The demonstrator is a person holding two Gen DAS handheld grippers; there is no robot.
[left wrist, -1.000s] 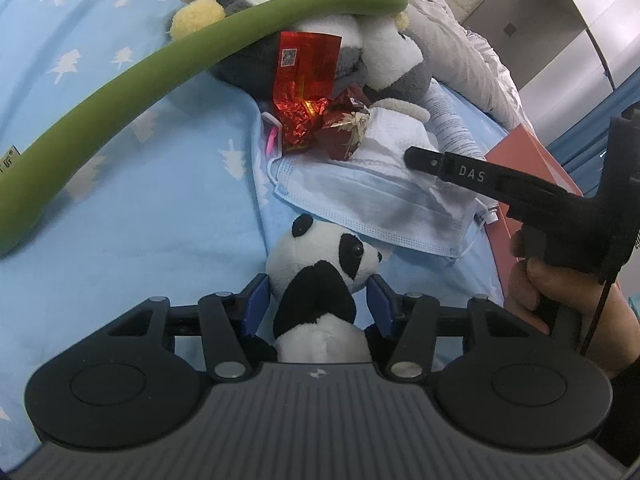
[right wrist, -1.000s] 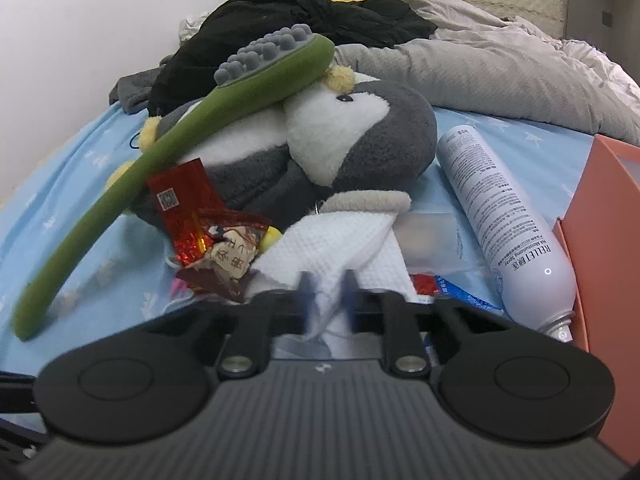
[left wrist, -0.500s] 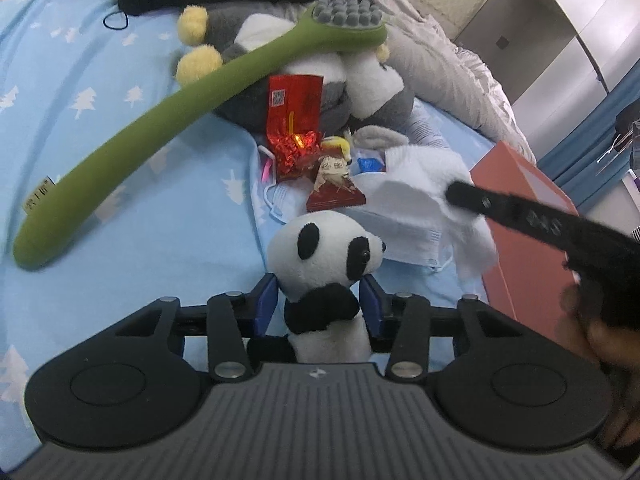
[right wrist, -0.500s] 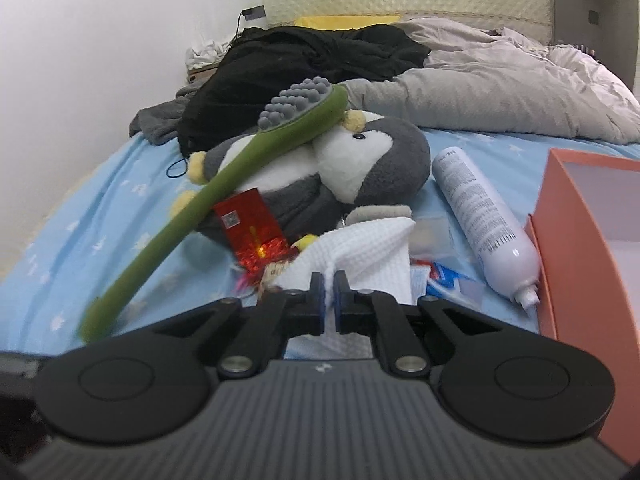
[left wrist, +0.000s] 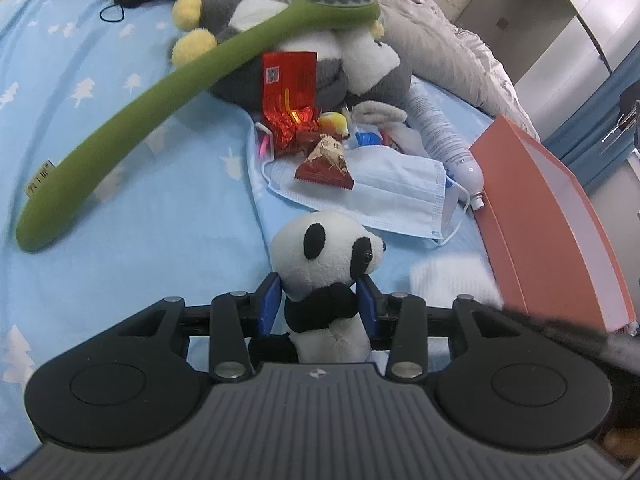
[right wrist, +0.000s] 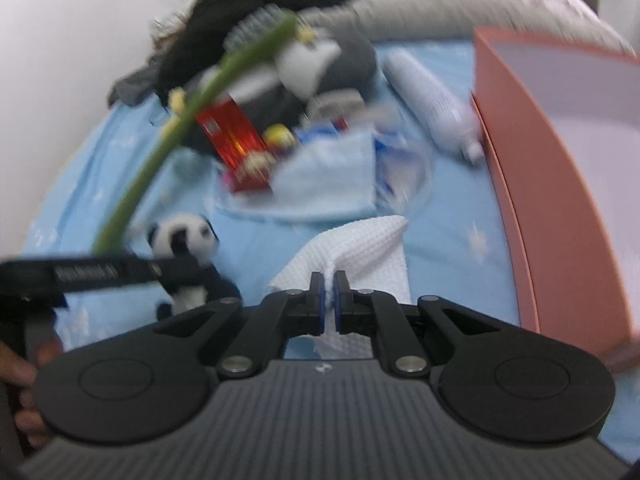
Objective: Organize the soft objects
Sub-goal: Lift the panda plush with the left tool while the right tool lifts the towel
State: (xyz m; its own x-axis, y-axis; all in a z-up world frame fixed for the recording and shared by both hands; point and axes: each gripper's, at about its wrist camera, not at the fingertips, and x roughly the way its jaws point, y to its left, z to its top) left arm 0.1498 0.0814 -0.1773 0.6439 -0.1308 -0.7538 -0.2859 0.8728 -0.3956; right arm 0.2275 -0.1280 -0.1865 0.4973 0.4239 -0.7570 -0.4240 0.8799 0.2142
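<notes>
A small panda plush [left wrist: 324, 248] is held a little above the blue bedsheet, with my left gripper [left wrist: 318, 300] shut on its neck and both blue pads pressing into it. My right gripper [right wrist: 329, 292] is shut on a fold of white waffle cloth [right wrist: 360, 248], which hangs just left of the open orange box [right wrist: 540, 160]. In the left wrist view the cloth [left wrist: 448, 280] shows blurred beside the box [left wrist: 560, 216]. The right wrist view, smeared by motion, also shows the panda [right wrist: 184, 236] at lower left in the other gripper.
A pile lies further up the bed: a long green massager [left wrist: 160, 92] across a grey penguin plush [left wrist: 360, 52], red snack packets [left wrist: 288, 80], a blue face mask [left wrist: 392, 184] and a white spray bottle [left wrist: 440, 132]. Black clothes and a grey duvet lie behind.
My right gripper has pulled the white cloth off the pile and carried it right, towards the orange box. My left gripper has tightened on the panda and raised it slightly.
</notes>
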